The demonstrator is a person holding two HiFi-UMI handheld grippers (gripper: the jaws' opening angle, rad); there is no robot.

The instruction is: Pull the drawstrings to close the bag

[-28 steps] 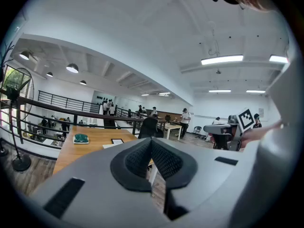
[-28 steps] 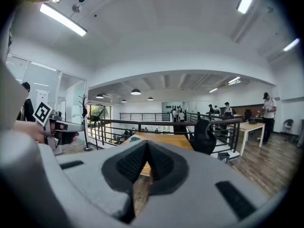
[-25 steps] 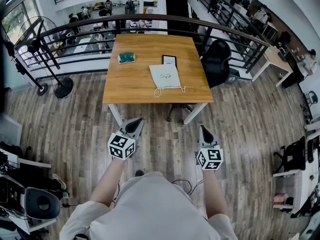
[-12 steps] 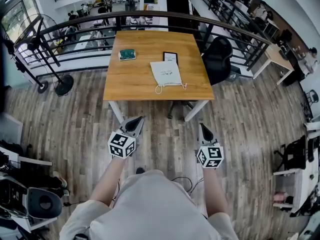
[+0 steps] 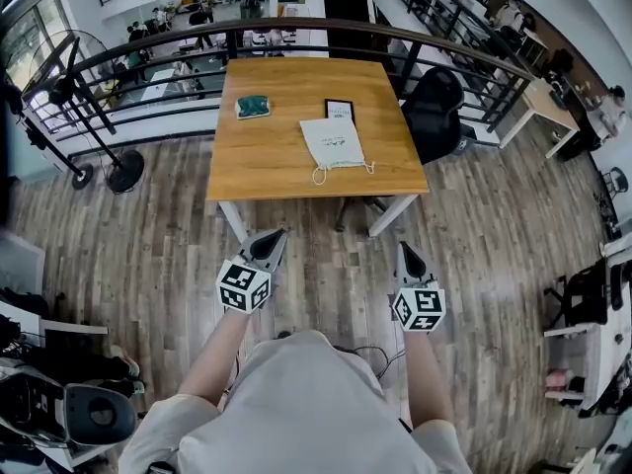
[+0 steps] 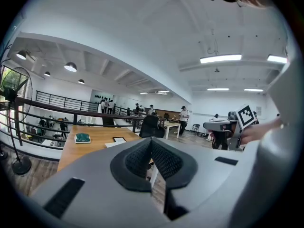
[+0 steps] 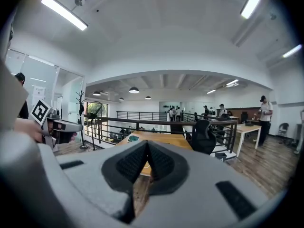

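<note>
Left gripper (image 5: 269,242) is pressed together with nothing in it, hanging over the wood floor (image 5: 331,265) and well short of the surface (image 5: 267,161). The white bag (image 5: 336,142) lies flat ahead of it and off to its right, with the drawstrings (image 5: 343,172) trailing near the surface's closest edge. Right gripper (image 5: 403,253) is closed up and empty too, with the bag ahead and a bit to its left, well apart.
</note>
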